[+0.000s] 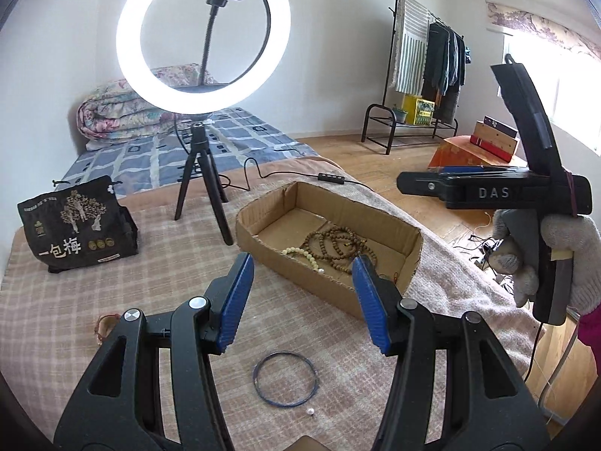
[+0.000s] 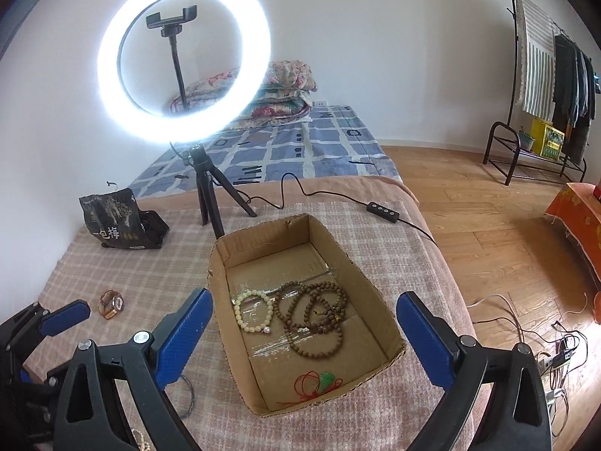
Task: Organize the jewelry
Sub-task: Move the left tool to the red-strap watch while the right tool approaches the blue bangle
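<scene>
Left gripper [image 1: 304, 302] jaws apart, nothing between the pads, above the checked blanket [image 1: 157, 263] just short of the cardboard box [image 1: 403, 251]. Right gripper [image 2: 304, 334] jaws wide apart, empty, straddling the box's near half from above. In the box: brown bead strands [image 2: 315, 315] tangled mid-floor, pale bead bracelet [image 2: 253, 312] touching them toward the left wall, red cord with green pendant [image 2: 319, 381] at the near wall. Outside the box, on the blanket: blue wire ring [image 1: 285, 379] and loose white pearl [image 1: 310, 411] near the front edge, brown-orange bangle [image 2: 111, 303] toward the left edge. Black snack bag [image 1: 77, 225] at the far left corner, ring light [image 1: 203, 37] on a tripod at the far edge. Gloved hand [image 1: 541, 255] on the right gripper's handle.
</scene>
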Motion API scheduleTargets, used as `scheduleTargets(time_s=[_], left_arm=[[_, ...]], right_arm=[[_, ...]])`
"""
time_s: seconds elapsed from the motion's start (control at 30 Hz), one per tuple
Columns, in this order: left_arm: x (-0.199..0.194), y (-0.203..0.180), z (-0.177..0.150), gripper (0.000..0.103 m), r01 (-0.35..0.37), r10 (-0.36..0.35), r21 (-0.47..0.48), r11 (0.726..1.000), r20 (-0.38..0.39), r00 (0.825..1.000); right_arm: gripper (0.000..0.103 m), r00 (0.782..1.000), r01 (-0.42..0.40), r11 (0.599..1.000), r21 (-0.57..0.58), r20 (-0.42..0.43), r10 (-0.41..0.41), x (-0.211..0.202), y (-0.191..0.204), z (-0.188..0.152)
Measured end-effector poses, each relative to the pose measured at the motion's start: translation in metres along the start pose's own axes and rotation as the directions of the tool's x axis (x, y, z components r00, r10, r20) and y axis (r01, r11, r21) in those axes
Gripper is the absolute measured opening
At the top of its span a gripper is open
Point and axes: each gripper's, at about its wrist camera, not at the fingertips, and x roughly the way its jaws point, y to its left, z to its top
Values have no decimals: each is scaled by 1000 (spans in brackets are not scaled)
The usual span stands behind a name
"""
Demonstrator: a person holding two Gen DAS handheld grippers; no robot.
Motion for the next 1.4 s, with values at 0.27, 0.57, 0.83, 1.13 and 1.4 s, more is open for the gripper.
scheduleTargets(time_s=[0.27,0.57,0.83,1.13,1.4], left_arm=[[-25,51,-19,56,-109,109,-22,994,-8,994],[-38,107,-48,56,-198,195,-71,978,-54,979],[-31,155,-77,69,-240,219,-173,955,-130,967],[-5,194,-92,72,-284,240,-270,920,-183,953],[24,204,-104,76,-275,216,-289,917,-222,951]], right_arm=[[100,997,-79,997,-26,-9,79,-16,33,-23],[100,985,-161,980,-119,-78,153,-18,84,-68],[100,976,-189,959,-210,-152,159,1,123,-104],[101,963,-204,958,-200,-217,159,33,138,-125],[101,955,-203,954,-218,-258,144,58,146,-133]])
